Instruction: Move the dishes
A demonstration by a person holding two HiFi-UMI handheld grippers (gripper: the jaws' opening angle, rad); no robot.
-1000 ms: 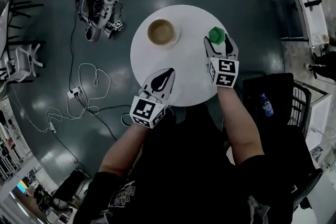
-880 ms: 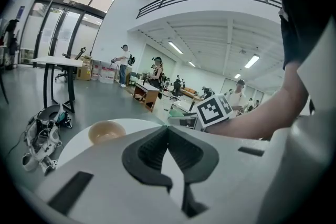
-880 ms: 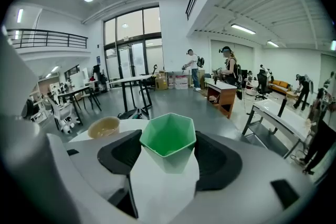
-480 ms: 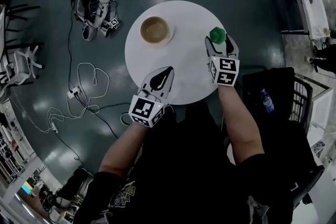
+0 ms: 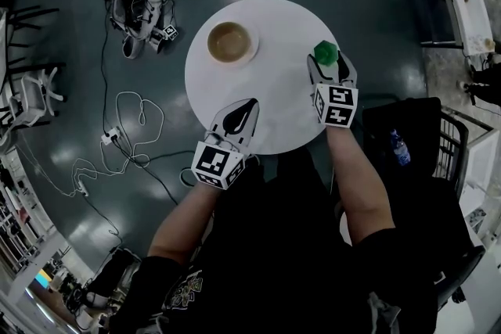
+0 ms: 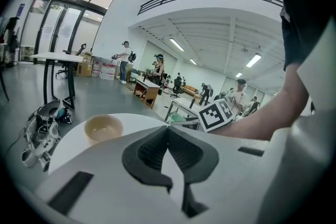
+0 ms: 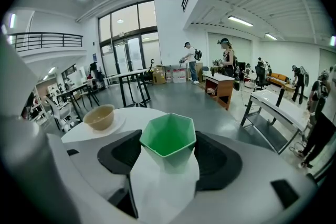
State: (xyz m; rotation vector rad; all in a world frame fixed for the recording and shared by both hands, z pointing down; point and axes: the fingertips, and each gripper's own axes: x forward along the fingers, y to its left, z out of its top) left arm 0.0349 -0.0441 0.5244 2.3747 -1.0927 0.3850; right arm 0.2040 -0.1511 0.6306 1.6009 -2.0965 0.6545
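Little is changing since a second ago: the right gripper is still clamping the smooth green hexagonal plastic cup, so no lift yet. The left gripper is resting closed, empty. A glossy tan round bowl is sitting well ahead of it on the white round table.

We find no words, numbers or brand names that we can read. The only printed marks are black-and-white square code patterns. One set stands on the cube of the left gripper, at 7 o'clock off the round table. Another stands on the cube of the right gripper, at 4 o'clock on the table's edge. A smaller one shows on the gear on the floor, at 10 o'clock.
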